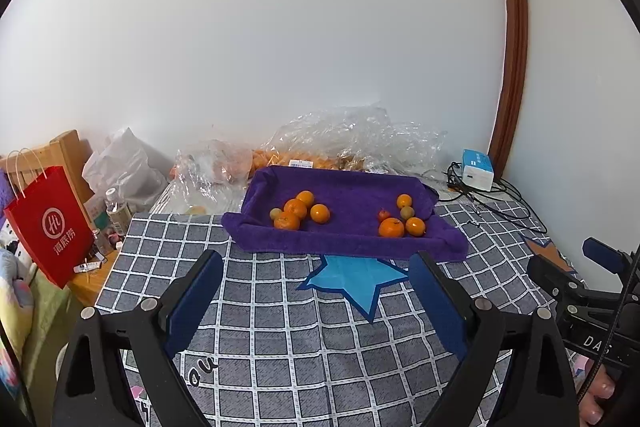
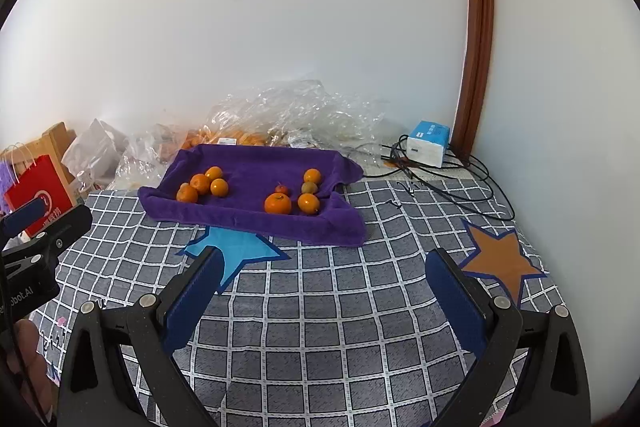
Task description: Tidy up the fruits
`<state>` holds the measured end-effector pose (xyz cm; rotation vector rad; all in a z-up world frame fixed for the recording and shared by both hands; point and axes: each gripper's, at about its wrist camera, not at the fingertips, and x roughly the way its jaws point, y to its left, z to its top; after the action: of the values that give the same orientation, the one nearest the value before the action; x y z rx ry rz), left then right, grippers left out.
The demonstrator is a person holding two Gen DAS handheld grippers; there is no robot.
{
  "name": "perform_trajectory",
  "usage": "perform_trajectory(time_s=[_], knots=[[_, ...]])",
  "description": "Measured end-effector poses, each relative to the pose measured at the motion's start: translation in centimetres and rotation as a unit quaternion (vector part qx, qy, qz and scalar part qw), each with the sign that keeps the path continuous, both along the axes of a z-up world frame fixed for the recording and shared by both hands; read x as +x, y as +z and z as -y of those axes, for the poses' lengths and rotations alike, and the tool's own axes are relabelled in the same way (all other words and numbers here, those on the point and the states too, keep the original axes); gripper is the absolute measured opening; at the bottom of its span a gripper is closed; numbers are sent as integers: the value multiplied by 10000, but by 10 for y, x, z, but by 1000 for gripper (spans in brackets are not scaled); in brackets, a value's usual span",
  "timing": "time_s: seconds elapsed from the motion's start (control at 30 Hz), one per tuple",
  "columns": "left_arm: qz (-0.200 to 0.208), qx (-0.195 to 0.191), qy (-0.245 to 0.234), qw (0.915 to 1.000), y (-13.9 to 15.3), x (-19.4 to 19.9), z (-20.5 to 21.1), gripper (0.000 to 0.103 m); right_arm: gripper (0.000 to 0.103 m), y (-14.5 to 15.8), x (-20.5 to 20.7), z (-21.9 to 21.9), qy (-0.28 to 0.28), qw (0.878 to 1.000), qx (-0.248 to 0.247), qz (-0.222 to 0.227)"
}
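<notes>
A purple towel tray (image 1: 348,243) (image 2: 240,217) lies on the checked bedspread (image 1: 280,327) (image 2: 340,327). Inside it, a left cluster of oranges (image 1: 295,207) (image 2: 200,183) with a small green fruit (image 1: 275,214), and a right cluster (image 1: 391,227) (image 2: 277,203) with oranges, a green fruit (image 1: 407,212) (image 2: 309,187) and a small red fruit (image 1: 384,215) (image 2: 281,189). My left gripper (image 1: 316,275) stands open and empty, short of the tray. My right gripper (image 2: 324,271) is also open and empty, back from the tray's near edge.
Clear plastic bags (image 1: 352,139) (image 2: 296,111) with more oranges lie behind the tray by the wall. A blue-white box (image 1: 478,169) (image 2: 428,143) with black cables (image 2: 460,179) sits at the right. A red paper bag (image 1: 50,227) and bottles (image 1: 118,211) stand on the left.
</notes>
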<state>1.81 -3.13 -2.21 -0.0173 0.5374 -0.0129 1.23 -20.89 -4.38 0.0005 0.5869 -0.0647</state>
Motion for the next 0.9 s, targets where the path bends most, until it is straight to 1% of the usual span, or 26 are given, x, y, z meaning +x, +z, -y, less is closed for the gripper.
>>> perform_trajectory(time_s=[0.27,0.57,0.9], knots=[[-39,74,-63,9999,-4,-1,4,94,100,-1,-1,0,-6,10000,-17,-7],[-90,0,-30,10000,-7,0,3,94,100,0,-4,2,-53,10000,-33,32],[-37,-44,26,10000,-4,-2,-1,94,100,2,-7,3,-105,9999,-25,53]])
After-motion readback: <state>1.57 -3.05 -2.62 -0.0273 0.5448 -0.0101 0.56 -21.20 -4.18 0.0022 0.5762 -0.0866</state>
